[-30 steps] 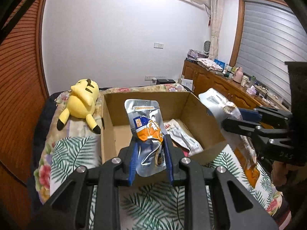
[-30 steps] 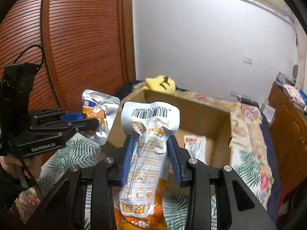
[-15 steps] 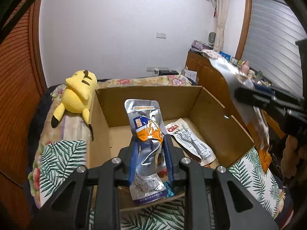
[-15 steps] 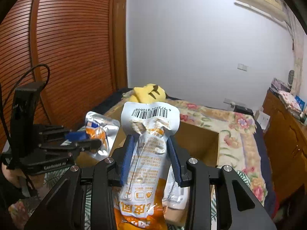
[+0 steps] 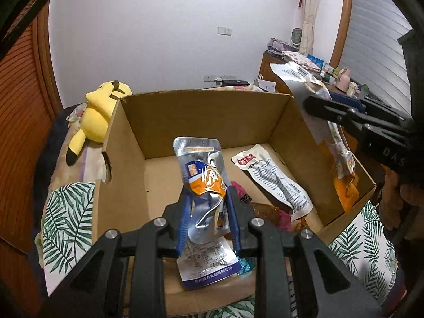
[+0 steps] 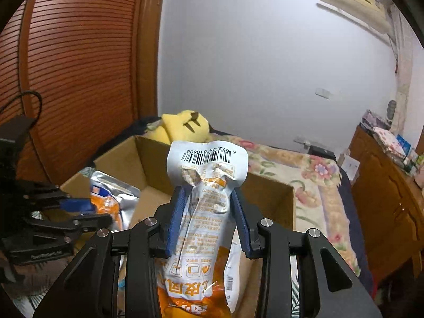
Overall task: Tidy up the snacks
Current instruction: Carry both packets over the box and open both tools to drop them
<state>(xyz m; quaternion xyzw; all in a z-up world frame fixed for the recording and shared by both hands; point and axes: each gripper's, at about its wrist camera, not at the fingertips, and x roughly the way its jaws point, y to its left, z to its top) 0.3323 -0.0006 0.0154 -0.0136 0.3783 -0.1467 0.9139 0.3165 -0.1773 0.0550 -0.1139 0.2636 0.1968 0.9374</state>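
Note:
My left gripper (image 5: 208, 198) is shut on a silver and orange snack pouch (image 5: 202, 172) and holds it upright over the near half of an open cardboard box (image 5: 201, 122). My right gripper (image 6: 208, 196) is shut on a white and orange snack bag (image 6: 208, 182) with a barcode and holds it above the box's right wall (image 5: 304, 145). In the left wrist view that bag (image 5: 336, 153) hangs down beside the wall. A white snack packet (image 5: 273, 175) and several other wrappers lie on the box floor. The left gripper and its pouch (image 6: 111, 198) show at left in the right wrist view.
The box (image 6: 148, 164) stands on a bed with a leaf-print cover (image 5: 69, 212). A yellow plush toy (image 5: 98, 114) lies behind the box at the left. A wooden dresser (image 6: 384, 185) with clutter stands at the right. A slatted wooden door (image 6: 79, 66) is at the left.
Both grippers have moved forward and up over the box with their packets. The box interior now fills the left wrist view, and the right bag hangs at the box's right wall.

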